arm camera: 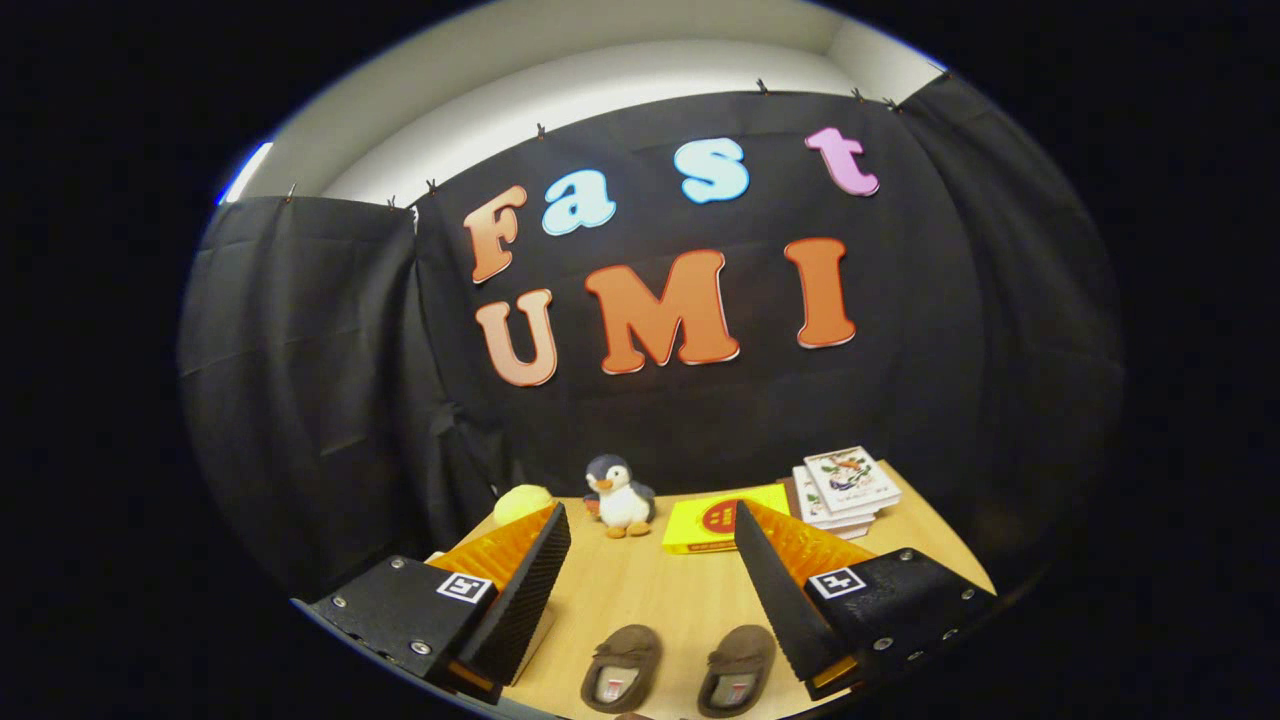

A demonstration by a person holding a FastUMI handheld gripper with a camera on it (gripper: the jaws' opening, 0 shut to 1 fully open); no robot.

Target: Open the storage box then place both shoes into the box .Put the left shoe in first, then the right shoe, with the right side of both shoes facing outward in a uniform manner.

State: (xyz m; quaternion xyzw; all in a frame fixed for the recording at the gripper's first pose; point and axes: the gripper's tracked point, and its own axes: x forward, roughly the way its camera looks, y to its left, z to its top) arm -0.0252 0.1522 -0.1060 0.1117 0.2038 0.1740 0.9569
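Gripper view: fingers of gripper (650, 590) spread wide apart, holding nothing, raised above wooden table (680, 600).

Task items:
- Pair of shoes, slipper type, side by side on table between and below the two fingers, toes pointed away toward the back wall. One slipper (622, 667) nearer the finger on the near-left, other slipper (738, 670) nearer the opposite finger. Which is left shoe and which right: cannot tell from this angle.
- Storage box: not identified with certainty. Flat yellow box (722, 518) lies beyond the fingers at the back of the table; possibly unrelated.

Materials and shape: uppers brown, matte, suede-like or fleecy; rounded closed toes; open heels with pale insoles exposed. Likely soft, light, flexible; walls expected to collapse under pinch rather than slip.

Recommended hold: pinch across heel rim or side wall, one finger inside the opening and one outside. Avoid clamping over toe cap, where soft upper may deform and shoe may rotate.

Other items beyond fingers: plush penguin (620, 497), rounded yellow object (521, 502) beside it, stack of books (846, 488) with glossy printed covers just beside yellow box.

Progress judgement: no shoe moved yet; box opening presumably outstanding.
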